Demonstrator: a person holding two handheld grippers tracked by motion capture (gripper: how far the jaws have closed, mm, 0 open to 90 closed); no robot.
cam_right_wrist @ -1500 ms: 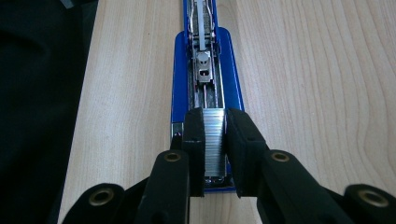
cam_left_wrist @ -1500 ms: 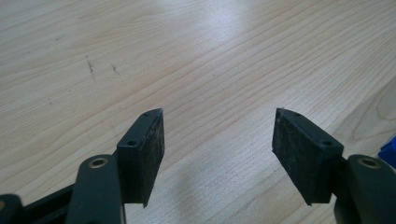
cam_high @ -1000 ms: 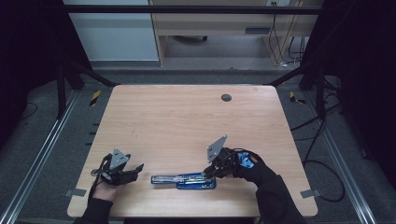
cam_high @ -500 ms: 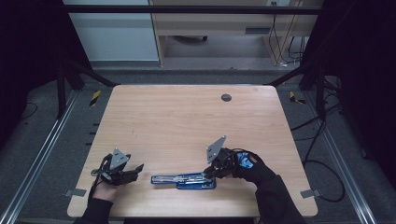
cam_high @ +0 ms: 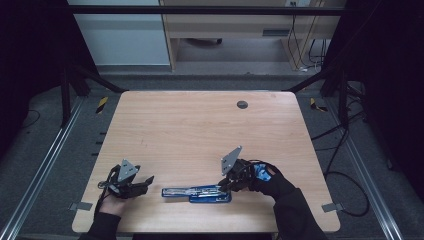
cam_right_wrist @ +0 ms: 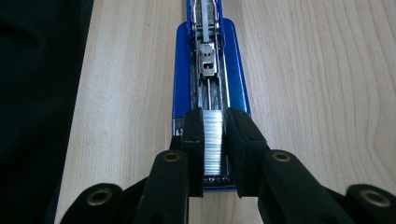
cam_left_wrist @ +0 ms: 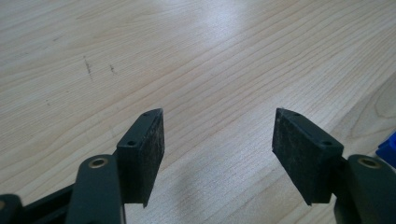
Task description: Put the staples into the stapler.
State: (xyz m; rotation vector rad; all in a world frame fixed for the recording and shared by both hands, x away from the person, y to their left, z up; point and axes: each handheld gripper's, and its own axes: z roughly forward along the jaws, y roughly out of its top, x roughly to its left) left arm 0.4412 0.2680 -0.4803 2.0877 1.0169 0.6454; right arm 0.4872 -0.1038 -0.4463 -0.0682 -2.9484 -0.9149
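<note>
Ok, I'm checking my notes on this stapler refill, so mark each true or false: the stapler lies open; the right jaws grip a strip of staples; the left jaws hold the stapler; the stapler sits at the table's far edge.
1. The blue stapler lies open on the table. True.
2. The right gripper pinches a strip of staples over the stapler's channel. True.
3. The left gripper holds the stapler. False: its jaws stand open over bare wood.
4. The stapler sits at the far edge. False: it lies near the person's edge.
</note>
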